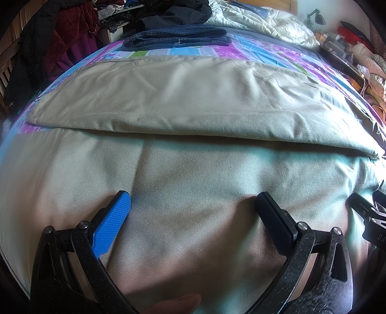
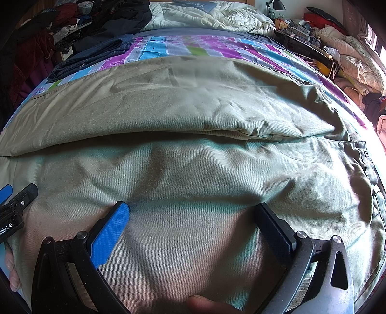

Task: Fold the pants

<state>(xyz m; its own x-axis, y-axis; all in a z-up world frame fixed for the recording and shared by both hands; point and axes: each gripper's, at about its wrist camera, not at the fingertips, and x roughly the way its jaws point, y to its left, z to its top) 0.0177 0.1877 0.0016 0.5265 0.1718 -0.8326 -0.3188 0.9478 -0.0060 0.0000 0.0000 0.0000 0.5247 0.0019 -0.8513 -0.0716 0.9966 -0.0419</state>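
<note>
**Pants: one fold in, next fold not started**

Pants [image 1: 193,169] are lying flat across the bed [image 1: 217,52], on the patchwork sheet. Khaki cloth is filling most of both wrist views. One layer is already sitting doubled over the other: its folded edge [image 1: 193,135] is running side to side across the middle of the left wrist view, and the same edge is showing in the right wrist view. Looks like one leg laid over the other, but I can't confirm which part is which. Waistband end with a pocket seam [image 2: 361,154] is sitting at the far right of the right wrist view.

Left gripper [image 1: 193,205] is hanging just over the near layer, fingers spread wide, nothing between them. Right gripper [image 2: 193,215] is doing the same just beside it, fingers also spread, gripping nothing. Whether the tips are touching cloth or hovering, can't tell.

Folded jeans [image 1: 176,38] are sitting further up the bed, well apart from the khaki pair. Rumpled duvet [image 1: 265,21] is bunched at the head end.

Judgement: roughly a third to halfway through. Lengthwise fold is done and reasonably even, some wrinkles near the waistband end. Still left: pinch the near edge with both grippers, carry it across for the crosswise fold or folds, then flatten.
</note>
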